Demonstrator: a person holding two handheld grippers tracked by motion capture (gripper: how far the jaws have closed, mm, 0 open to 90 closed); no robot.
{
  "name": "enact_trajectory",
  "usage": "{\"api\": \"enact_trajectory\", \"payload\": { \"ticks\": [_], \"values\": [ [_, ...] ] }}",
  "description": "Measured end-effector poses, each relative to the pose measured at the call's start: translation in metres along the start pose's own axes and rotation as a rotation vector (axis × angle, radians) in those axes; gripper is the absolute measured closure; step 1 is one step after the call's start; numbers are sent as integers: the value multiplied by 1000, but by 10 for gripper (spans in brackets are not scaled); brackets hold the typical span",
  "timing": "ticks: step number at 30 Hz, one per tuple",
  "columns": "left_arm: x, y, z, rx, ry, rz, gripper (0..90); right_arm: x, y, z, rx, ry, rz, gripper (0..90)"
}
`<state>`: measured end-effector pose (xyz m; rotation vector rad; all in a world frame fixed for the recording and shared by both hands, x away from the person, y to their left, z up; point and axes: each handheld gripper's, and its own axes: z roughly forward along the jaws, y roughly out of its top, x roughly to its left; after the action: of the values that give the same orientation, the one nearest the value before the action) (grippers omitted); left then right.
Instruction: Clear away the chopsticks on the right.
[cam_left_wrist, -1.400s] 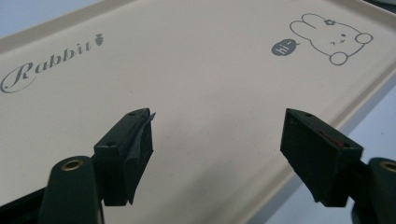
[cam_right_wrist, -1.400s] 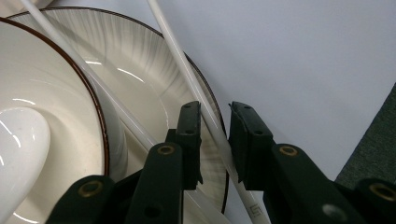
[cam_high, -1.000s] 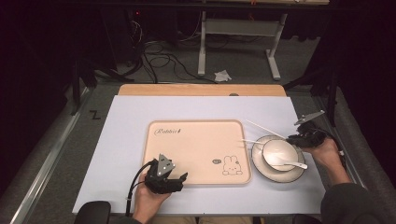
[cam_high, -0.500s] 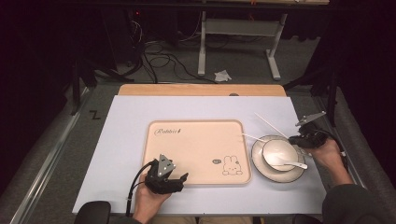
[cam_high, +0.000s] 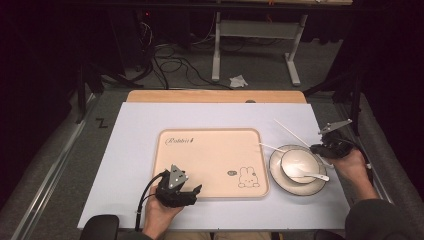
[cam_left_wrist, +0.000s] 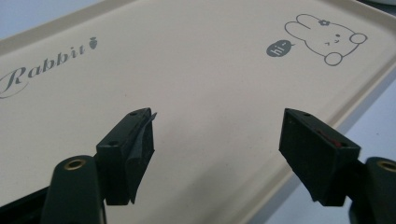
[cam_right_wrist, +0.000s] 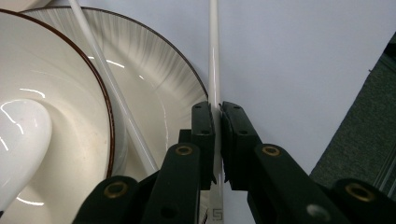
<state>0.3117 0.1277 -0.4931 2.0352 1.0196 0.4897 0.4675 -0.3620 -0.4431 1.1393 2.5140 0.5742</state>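
Note:
A cream tray (cam_high: 210, 162) with a rabbit drawing lies mid-table. To its right a ribbed plate (cam_high: 280, 177) carries a white bowl (cam_high: 298, 161) and a white spoon (cam_high: 312, 175). My right gripper (cam_high: 317, 148) sits at the plate's right rim, shut on a white chopstick (cam_high: 292, 133) that points away to the far left. In the right gripper view the jaws (cam_right_wrist: 218, 109) pinch that chopstick (cam_right_wrist: 214, 56), and a second chopstick (cam_right_wrist: 109, 84) lies across the plate (cam_right_wrist: 163, 79) beside the bowl (cam_right_wrist: 60, 107). My left gripper (cam_high: 194, 192) hovers open over the tray's near edge (cam_left_wrist: 187, 70), holding nothing.
The pale table mat (cam_high: 135, 145) extends left of the tray, with a wooden strip (cam_high: 215, 96) along the far edge. Beyond it are a dark floor, cables and a metal stand (cam_high: 255, 35). The table's right edge runs close by my right hand.
My right gripper has shifted only slightly beside the plate, still holding the chopstick. The left gripper has stayed where it was.

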Motion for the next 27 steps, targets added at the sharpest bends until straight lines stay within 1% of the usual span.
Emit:
{"api": "enact_trajectory", "payload": {
  "ticks": [2,6,7,8,12,14,16,17,19,20,21,22,23,24,25,27],
  "values": [
    [0,0,0,-2,-1,5,279,0,0,-1,-9,1,-6,860],
    [-1,2,1,-5,-8,18,287,2,-1,-13,-46,-7,26,860],
    [-1,2,1,-5,-8,18,288,2,-1,-13,-46,-7,26,860],
    [-1,3,2,-12,-11,19,289,3,-2,-18,-65,-8,45,859],
    [0,4,5,-20,-26,39,279,8,-5,-27,-78,-18,51,860],
    [-1,5,5,-42,-32,59,270,11,-6,-32,-89,-23,62,860],
    [-1,6,6,-44,-38,67,271,12,-7,-34,-96,-25,63,860],
    [-1,7,7,-47,-47,66,273,16,-8,-39,-105,-24,69,860],
    [0,8,8,-45,-52,61,273,18,-9,-40,-104,-27,70,860],
    [0,8,10,-35,-56,54,273,20,-9,-42,-109,-30,72,860],
    [1,10,12,-14,-59,36,268,24,-11,-47,-120,-25,77,860],
    [2,11,14,-4,-64,24,266,26,-11,-49,-121,-23,79,860],
    [2,11,14,-4,-64,24,266,26,-11,-49,-121,-23,79,860],
    [4,12,17,15,-75,12,266,30,-13,-53,-131,-29,86,860],
    [4,13,18,22,-72,11,265,32,-14,-56,-136,-33,93,860],
    [4,15,19,24,-79,10,263,35,-16,-59,-146,-30,105,860]
  ]
}}
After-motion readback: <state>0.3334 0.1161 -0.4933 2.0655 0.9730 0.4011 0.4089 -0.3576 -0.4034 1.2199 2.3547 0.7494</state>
